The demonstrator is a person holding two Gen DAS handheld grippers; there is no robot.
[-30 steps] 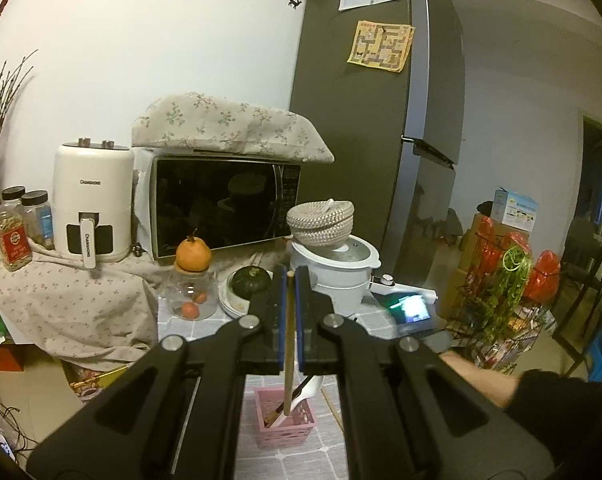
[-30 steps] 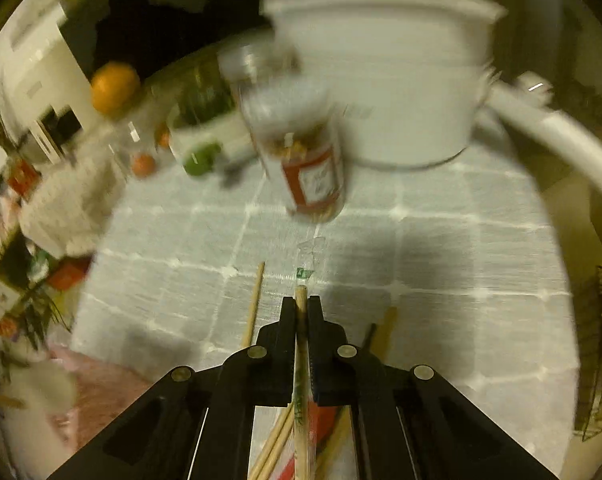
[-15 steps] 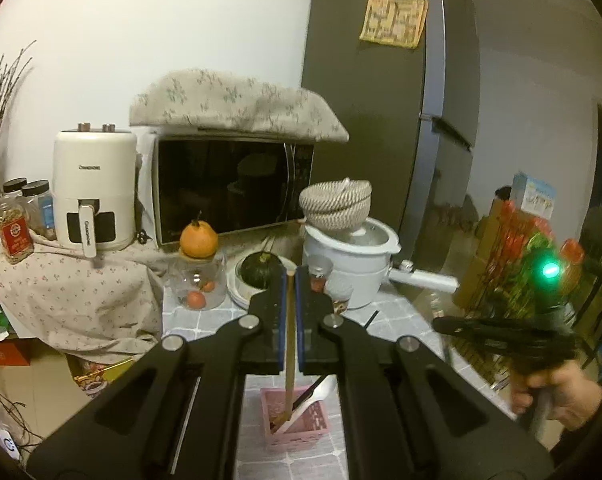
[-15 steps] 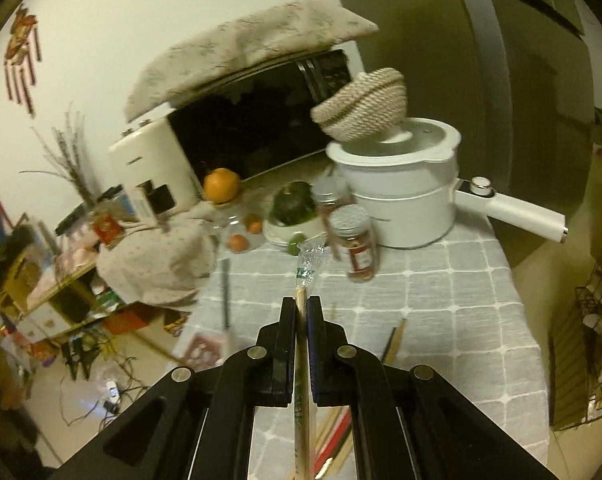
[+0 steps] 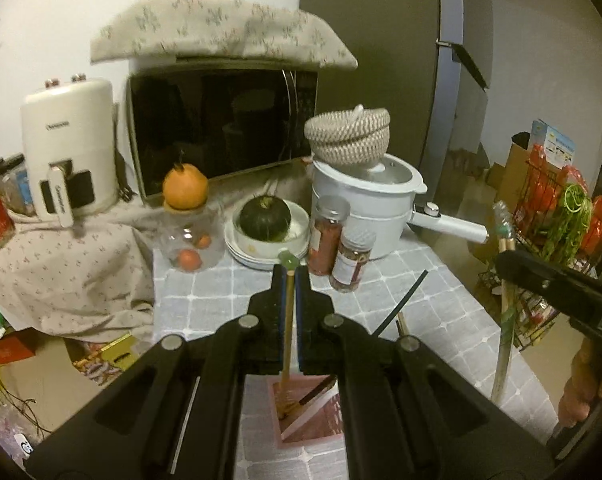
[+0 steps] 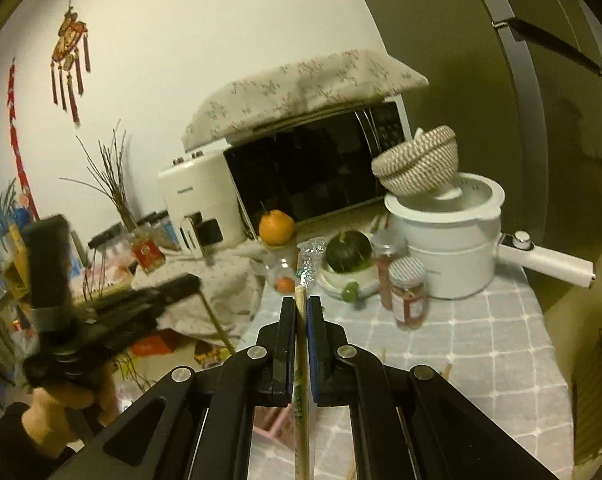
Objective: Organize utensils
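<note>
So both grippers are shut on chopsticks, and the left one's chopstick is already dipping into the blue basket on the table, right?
Nearly. The basket is pink, not blue, as the left wrist view shows. The rest holds: the left gripper is shut on a bare chopstick whose lower end dips into the basket, and the right gripper is shut on wrapped chopsticks.

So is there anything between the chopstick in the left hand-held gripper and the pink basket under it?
Nothing visible. The left hand-held gripper is shut on a wooden chopstick that hangs straight down, its lower end already at the pink basket. A dark utensil leans inside the basket, just right of the tip.
</note>
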